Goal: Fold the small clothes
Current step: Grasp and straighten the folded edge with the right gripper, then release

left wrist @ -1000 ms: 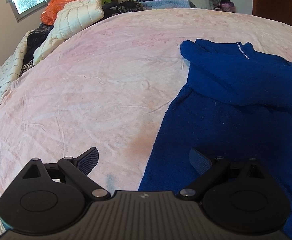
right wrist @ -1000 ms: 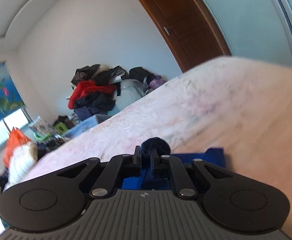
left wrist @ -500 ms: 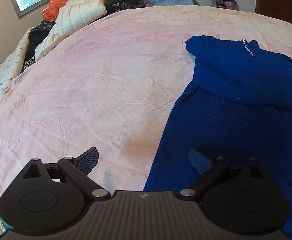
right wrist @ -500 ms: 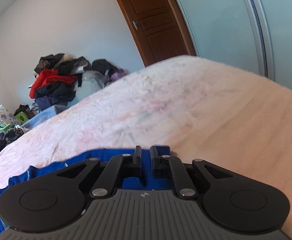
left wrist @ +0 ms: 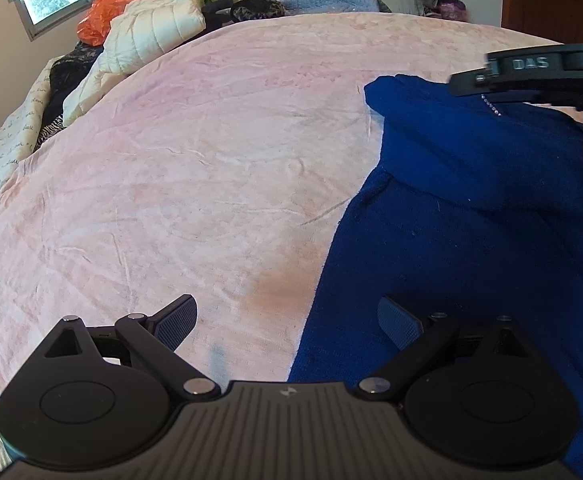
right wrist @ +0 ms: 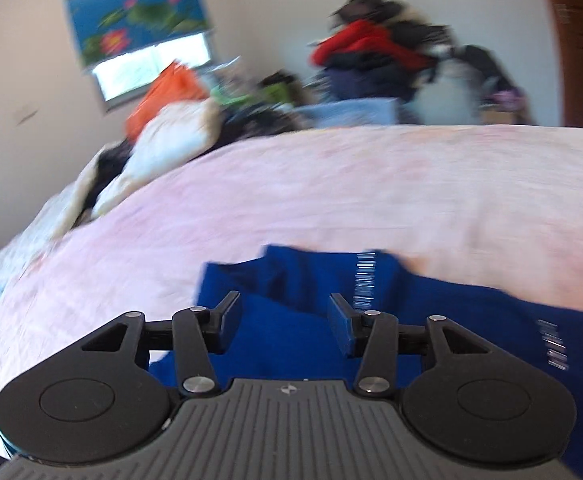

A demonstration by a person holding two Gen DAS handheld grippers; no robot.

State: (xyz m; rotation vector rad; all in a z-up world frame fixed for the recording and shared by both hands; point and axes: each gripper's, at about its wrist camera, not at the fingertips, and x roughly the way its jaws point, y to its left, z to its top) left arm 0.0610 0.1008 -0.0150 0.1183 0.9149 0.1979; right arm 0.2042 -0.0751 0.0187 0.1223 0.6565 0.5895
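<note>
A dark blue sweater (left wrist: 471, 208) lies flat on the pink bedsheet (left wrist: 211, 160), one sleeve folded across its chest. My left gripper (left wrist: 287, 320) is open and empty, hovering over the sweater's lower left edge. My right gripper (right wrist: 285, 316) is open and empty just above the sweater's upper part (right wrist: 291, 320), near its rhinestone neckline (right wrist: 365, 280). The right gripper's body (left wrist: 531, 76) shows at the top right of the left wrist view.
A cream puffer jacket (left wrist: 143, 40) and an orange bag (left wrist: 119, 4) lie at the bed's far left corner. A heap of clothes (right wrist: 375, 52) stands against the far wall. A wooden door (left wrist: 551, 0) is at the far right.
My right gripper has let go of the blue sleeve, opened, and swung left over the sweater. My left gripper has stayed open and shifted slightly.
</note>
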